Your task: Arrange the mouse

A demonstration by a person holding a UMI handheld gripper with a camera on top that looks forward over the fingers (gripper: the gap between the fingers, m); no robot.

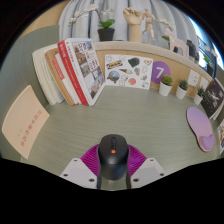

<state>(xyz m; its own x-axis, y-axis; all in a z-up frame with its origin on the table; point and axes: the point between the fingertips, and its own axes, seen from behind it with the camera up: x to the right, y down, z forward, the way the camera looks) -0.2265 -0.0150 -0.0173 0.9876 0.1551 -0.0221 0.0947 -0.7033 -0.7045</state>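
A black computer mouse (112, 158) with an orange mark on its top sits between my two fingers, its front end pointing away over the grey desk (120, 115). My gripper (112, 153) is shut on it, and the magenta pads (90, 157) press on both of its sides. A purple oval mouse mat (201, 127) lies on the desk well ahead and to the right of my fingers.
Standing books (78, 70) lean at the back left, and a pale pink card (22, 122) lies left of my fingers. Picture cards (135, 71), small potted plants (166, 86) and a wooden hand model (133, 22) line the back.
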